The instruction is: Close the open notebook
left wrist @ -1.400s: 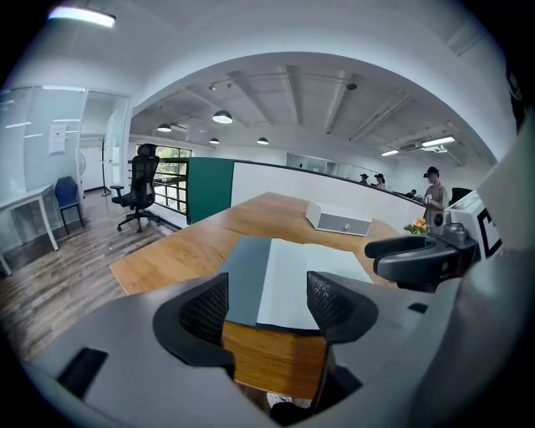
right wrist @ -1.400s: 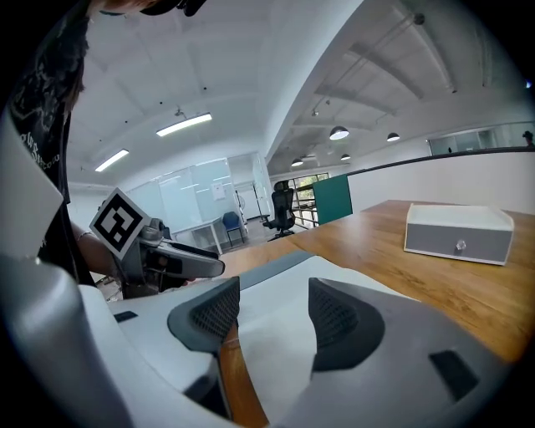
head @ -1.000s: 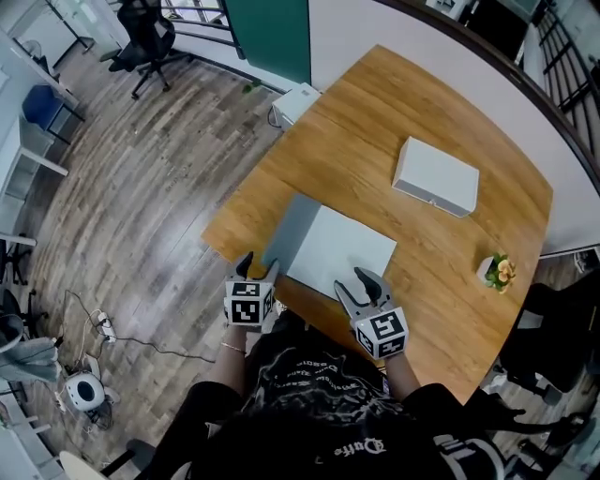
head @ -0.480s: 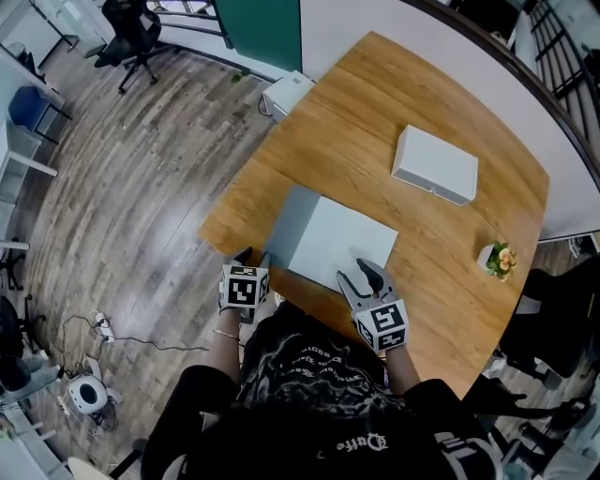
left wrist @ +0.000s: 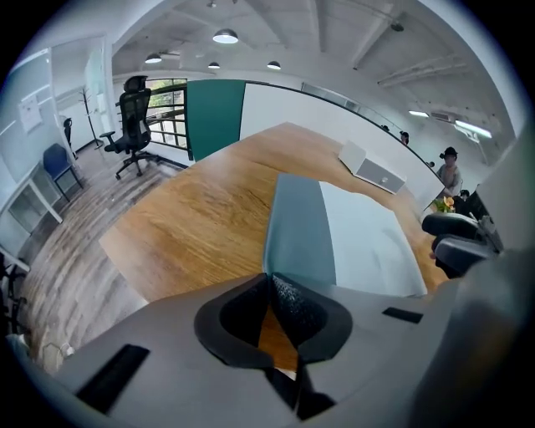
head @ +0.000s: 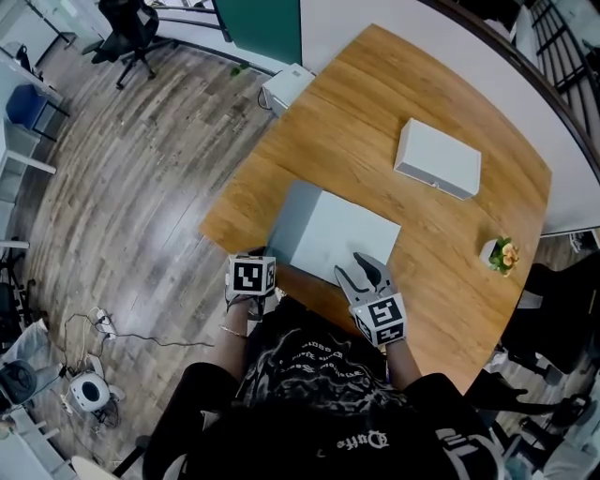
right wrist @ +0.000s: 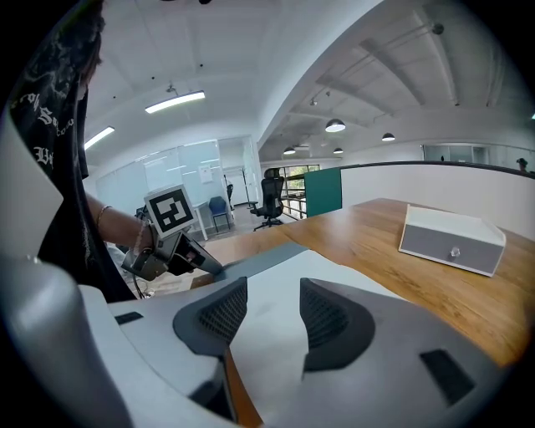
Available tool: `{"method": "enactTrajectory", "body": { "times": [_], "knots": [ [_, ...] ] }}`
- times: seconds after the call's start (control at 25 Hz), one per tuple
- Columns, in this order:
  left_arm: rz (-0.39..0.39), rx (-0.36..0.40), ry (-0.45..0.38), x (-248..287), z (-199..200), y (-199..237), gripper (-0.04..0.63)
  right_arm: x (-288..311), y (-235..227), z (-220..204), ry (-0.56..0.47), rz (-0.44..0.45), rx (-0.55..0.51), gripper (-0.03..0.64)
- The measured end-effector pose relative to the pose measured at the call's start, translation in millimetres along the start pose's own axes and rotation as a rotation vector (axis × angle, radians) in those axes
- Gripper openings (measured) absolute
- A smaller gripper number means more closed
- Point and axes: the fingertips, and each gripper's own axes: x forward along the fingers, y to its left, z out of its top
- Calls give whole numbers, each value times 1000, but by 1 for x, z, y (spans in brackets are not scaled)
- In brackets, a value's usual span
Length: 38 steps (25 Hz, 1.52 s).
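Note:
The open notebook [head: 342,239] lies at the near edge of the wooden table [head: 375,103], its white page up and its grey-blue cover [head: 291,223] spread flat to the left. My left gripper [head: 257,257] points steeply down at the cover's near left corner. In the left gripper view its jaws [left wrist: 269,280] meet on the corner of the cover [left wrist: 299,226]. My right gripper [head: 365,271] hovers open over the white page's near edge, with only the page [right wrist: 276,276] behind its pads. The right gripper view also shows the left gripper [right wrist: 211,265] touching the cover.
A white box [head: 438,157] rests further back on the table, and a small potted plant [head: 500,253] stands near the right edge. The table's left edge drops to wooden floor, where a white unit [head: 286,86] and an office chair [head: 127,23] stand.
The left gripper's jaws went from wide open to shut at the cover's near corner as it tipped downward and sank. The right gripper stayed put over the page.

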Motion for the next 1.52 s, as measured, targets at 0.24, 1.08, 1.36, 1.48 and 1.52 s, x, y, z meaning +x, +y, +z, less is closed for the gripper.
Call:
{"method": "enactTrajectory", "body": {
  "times": [0.24, 1.08, 1.36, 1.48, 1.52],
  "knots": [
    [34, 61, -69, -12, 7, -5, 31, -2, -3, -3, 4, -13, 2, 176],
    [-209, 120, -331, -90, 31, -64, 31, -35, -20, 1, -58, -151, 12, 144],
    [-311, 206, -357, -108, 28, -88, 31, -53, -22, -4, -88, -232, 35, 127],
    [-365, 261, -364, -116, 30, -105, 31, -60, -25, -5, -103, -280, 56, 123],
    [-374, 291, -365, -118, 29, -110, 31, -62, -26, -6, -107, -299, 65, 123]
  ]
}}
